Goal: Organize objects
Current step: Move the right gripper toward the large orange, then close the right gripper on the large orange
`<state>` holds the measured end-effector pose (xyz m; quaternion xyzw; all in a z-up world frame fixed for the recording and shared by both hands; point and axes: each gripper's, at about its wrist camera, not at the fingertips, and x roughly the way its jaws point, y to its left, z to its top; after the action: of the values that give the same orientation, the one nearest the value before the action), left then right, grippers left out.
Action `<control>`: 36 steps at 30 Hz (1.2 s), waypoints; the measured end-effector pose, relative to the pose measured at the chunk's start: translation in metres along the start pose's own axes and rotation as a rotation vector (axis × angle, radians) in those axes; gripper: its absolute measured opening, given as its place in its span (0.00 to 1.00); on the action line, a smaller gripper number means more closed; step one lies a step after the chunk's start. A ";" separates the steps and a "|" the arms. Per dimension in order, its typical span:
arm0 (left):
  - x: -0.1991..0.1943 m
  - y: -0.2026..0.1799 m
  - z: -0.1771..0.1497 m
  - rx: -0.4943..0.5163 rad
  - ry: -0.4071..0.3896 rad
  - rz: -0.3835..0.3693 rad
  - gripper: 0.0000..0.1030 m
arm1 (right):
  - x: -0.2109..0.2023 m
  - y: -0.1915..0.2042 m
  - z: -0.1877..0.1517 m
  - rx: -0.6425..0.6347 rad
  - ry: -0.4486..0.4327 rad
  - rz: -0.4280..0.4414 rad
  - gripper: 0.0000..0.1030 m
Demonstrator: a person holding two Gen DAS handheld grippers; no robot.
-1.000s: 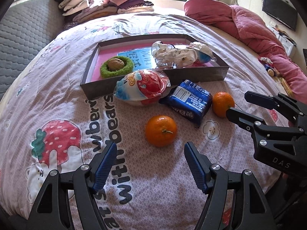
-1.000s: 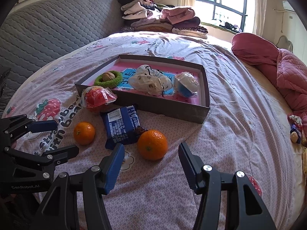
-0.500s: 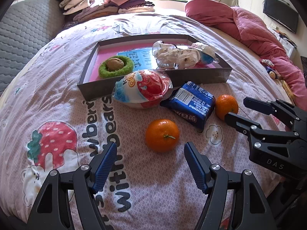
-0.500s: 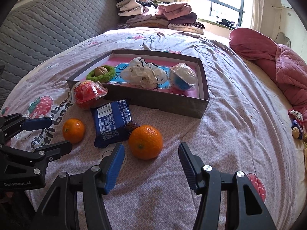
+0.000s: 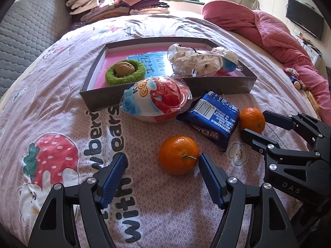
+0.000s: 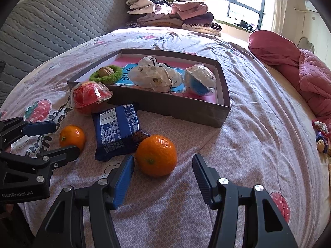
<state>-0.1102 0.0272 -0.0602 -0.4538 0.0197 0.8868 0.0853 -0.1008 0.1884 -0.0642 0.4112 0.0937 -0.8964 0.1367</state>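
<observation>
Two oranges lie on the patterned bedspread in front of a shallow grey box (image 5: 103,101) with a pink floor. My left gripper (image 5: 161,161) is open, and the nearer orange (image 5: 179,155) sits at the mouth of its jaws, close to the right finger; no pad presses on it. My right gripper (image 6: 163,161) is open too, with the other orange (image 6: 156,155) just inside its tips, beside the left finger. Between the oranges lies a blue snack packet (image 5: 211,119). A red, white and blue wrapped egg (image 5: 155,101) leans against the box's front wall.
Inside the box are a green ring with a walnut (image 5: 125,72), a crumpled white bag (image 5: 194,62) and a wrapped blue ball (image 6: 199,80). Folded clothes (image 6: 165,16) are stacked at the bed's far end. A pink quilt (image 6: 300,70) lies along the right.
Both grippers have edged forward and down, so each orange now sits at the fingertips instead of ahead of them. The jaws stand as wide as before.
</observation>
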 end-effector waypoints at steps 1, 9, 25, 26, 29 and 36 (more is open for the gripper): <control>0.001 -0.001 0.000 0.003 -0.001 0.004 0.72 | 0.001 0.000 0.000 -0.002 0.001 -0.004 0.56; 0.007 -0.001 0.003 -0.002 -0.013 0.004 0.72 | 0.008 -0.003 0.001 0.018 0.002 0.004 0.55; 0.012 -0.008 0.005 0.027 -0.037 -0.048 0.44 | 0.015 0.001 0.001 0.004 -0.009 0.016 0.44; 0.013 -0.008 0.005 0.030 -0.038 -0.049 0.43 | 0.015 0.001 0.001 0.006 -0.010 0.018 0.44; 0.015 -0.009 0.005 0.036 -0.044 -0.053 0.39 | 0.015 0.000 0.001 0.013 -0.010 0.024 0.43; 0.013 -0.010 0.003 0.038 -0.052 -0.056 0.38 | 0.012 -0.004 0.001 0.037 -0.014 0.047 0.40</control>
<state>-0.1186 0.0387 -0.0683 -0.4294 0.0219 0.8949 0.1191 -0.1098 0.1896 -0.0729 0.4092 0.0667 -0.8975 0.1506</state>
